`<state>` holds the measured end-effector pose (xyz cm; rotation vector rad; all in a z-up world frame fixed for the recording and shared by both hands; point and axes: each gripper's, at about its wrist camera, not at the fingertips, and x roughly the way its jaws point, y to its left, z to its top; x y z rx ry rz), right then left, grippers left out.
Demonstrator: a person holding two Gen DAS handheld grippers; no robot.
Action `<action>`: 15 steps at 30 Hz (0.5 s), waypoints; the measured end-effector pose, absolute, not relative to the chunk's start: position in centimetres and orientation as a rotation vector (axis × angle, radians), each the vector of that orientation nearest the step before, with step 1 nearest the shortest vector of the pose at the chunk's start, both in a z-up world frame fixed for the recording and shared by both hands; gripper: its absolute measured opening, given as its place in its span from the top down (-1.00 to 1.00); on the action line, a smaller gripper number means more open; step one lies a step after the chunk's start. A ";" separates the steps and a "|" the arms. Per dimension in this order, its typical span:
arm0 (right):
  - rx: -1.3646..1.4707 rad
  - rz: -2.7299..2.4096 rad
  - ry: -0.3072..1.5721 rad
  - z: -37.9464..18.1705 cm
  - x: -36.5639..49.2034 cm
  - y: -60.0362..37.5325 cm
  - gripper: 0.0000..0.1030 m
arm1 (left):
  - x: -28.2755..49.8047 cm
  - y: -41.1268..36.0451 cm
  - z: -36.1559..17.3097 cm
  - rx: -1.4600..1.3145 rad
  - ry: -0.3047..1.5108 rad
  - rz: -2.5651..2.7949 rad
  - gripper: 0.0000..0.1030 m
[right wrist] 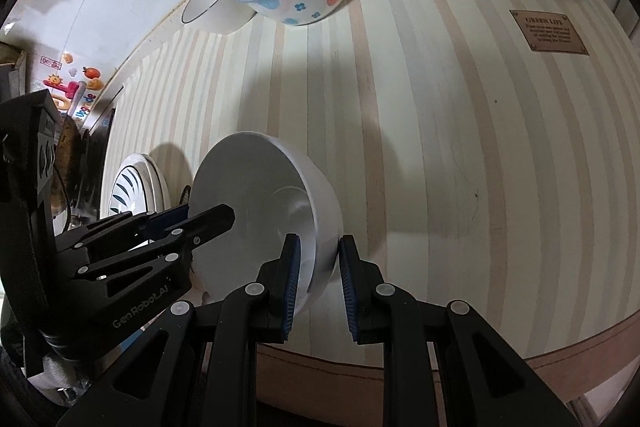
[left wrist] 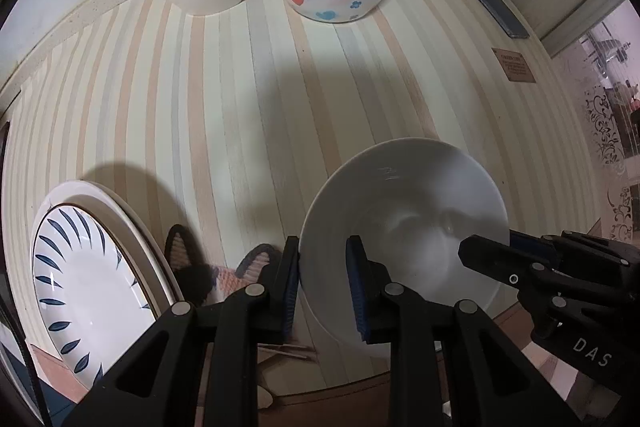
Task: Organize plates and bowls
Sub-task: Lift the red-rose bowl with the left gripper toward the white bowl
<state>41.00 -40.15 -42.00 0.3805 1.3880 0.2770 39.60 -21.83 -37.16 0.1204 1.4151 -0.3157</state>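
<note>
Your left claw (right wrist: 132, 255) carries "GenRobot.AI" in pale letters along its body. Your right claw (left wrist: 560, 275) shows "DAS". Near the surface's far right corner, a brown plaque (right wrist: 549, 32) is headed "GREEN LIFE"; its smaller lines are too fine to read.

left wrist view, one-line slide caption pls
Both claws grip the plain white ceramic bowl by opposite rim edges above the striped table.
</note>
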 end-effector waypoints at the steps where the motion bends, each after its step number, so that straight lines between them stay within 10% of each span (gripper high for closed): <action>1: 0.382 0.285 1.403 -42.1 41.1 -40.2 0.57 | 39.6 -21.8 -36.9 0.112 1.417 -0.317 0.60; 6: 0.461 0.307 1.444 -40.9 42.3 -42.5 0.49 | 41.7 -20.2 -31.8 0.033 1.340 -0.338 0.50; 10: 0.534 0.326 1.366 -37.9 45.5 -45.0 -0.06 | 46.2 -19.7 -29.0 0.007 1.256 -0.313 0.11; 15: 0.551 0.310 1.274 -37.0 53.3 -45.9 -0.09 | 53.6 -19.8 -30.3 -0.043 1.263 -0.259 0.11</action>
